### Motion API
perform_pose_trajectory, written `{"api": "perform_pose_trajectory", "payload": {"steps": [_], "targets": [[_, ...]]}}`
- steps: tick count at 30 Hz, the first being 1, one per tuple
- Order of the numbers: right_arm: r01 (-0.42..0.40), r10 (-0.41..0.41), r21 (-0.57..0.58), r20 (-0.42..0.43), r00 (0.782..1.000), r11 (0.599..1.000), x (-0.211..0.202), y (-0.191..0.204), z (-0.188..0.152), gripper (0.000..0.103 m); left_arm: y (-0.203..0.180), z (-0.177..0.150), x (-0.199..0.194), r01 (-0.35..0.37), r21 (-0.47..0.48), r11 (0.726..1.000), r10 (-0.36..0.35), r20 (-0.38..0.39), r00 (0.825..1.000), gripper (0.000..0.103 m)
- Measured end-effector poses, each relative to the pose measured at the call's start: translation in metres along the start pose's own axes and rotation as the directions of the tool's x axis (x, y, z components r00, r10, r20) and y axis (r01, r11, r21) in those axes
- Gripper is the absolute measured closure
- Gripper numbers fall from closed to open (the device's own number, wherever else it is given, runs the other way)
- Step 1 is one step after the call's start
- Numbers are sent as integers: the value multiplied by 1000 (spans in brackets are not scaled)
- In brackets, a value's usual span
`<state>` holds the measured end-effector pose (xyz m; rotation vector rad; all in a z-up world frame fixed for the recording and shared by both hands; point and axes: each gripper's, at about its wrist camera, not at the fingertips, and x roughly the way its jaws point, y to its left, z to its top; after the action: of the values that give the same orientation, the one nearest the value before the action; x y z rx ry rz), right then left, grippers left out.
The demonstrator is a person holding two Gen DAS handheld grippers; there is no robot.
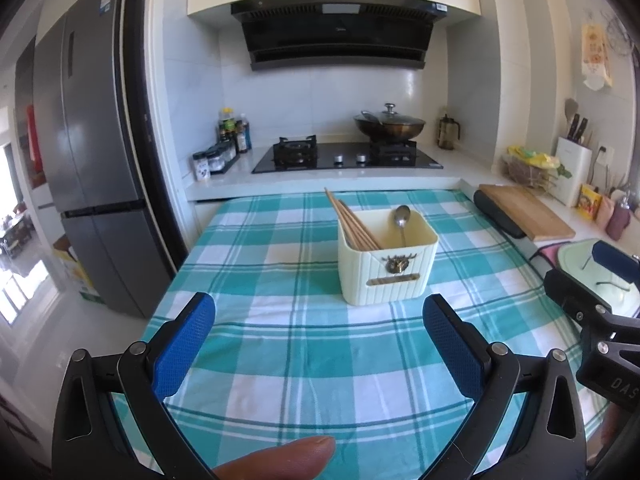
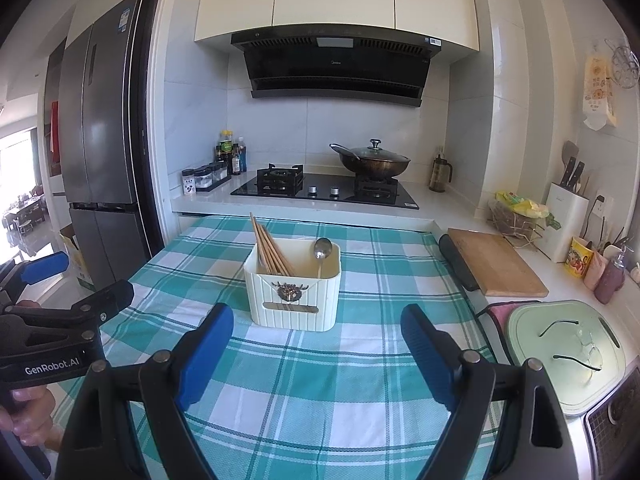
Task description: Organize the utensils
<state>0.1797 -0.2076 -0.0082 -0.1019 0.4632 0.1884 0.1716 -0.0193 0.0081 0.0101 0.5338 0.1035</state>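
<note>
— Chopsticks (image 1: 352,222), a bundle of wooden ones, stand in the left half of the cream utensil holder (image 1: 386,268), which sits on the green-and-white checked tablecloth (image 1: 280,344) toward its far end.

— Which way do they run?

— Long axis is a steep slant: lower ends down in the holder, tips leaning up and away to the left, toward the stove side. From the right wrist view the same bundle (image 2: 269,250) tilts up-left out of the holder (image 2: 294,294).

— And beside them?

— A metal spoon (image 1: 401,222) in the right half, nearly upright, bowl on top, handle going down inside. It leans against the back wall; the right view shows it (image 2: 321,254) the same way. Spoon and chopsticks are apart, with bare holder between them.

— The tongs?

— The left gripper (image 1: 319,318) has its blue pads spread wide, nothing between them, hanging over the cloth just short of the holder. The right gripper (image 2: 317,330) is likewise parted and empty, also facing the holder from the near side.

— What lies around?

— Far left, a grey refrigerator (image 1: 92,160). Behind the table, a row of bottles and jars (image 1: 226,148), then a gas hob (image 1: 348,156) with a lidded wok (image 1: 390,124) on its right burner, under a black range hood (image 1: 336,36). Off to the right, a wooden cutting board (image 2: 494,262), a knife block (image 2: 564,216), and a pale green lid (image 2: 568,356) with a pair of glasses (image 2: 580,344) lying on it.
</note>
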Motion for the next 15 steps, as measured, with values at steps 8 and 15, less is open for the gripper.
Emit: {"api": "perform_pose_trajectory", "payload": {"steps": [8, 15], "targets": [[-5, 5, -4, -1, 1000, 1000, -2, 4, 0, 16, 0, -2, 0, -10, -1, 1000, 10, -5, 1000, 0], [-3, 3, -8, 2, 1000, 1000, -5, 5, 1, 16, 2, -1, 1, -15, -6, 1000, 15, -11, 1000, 0]]}}
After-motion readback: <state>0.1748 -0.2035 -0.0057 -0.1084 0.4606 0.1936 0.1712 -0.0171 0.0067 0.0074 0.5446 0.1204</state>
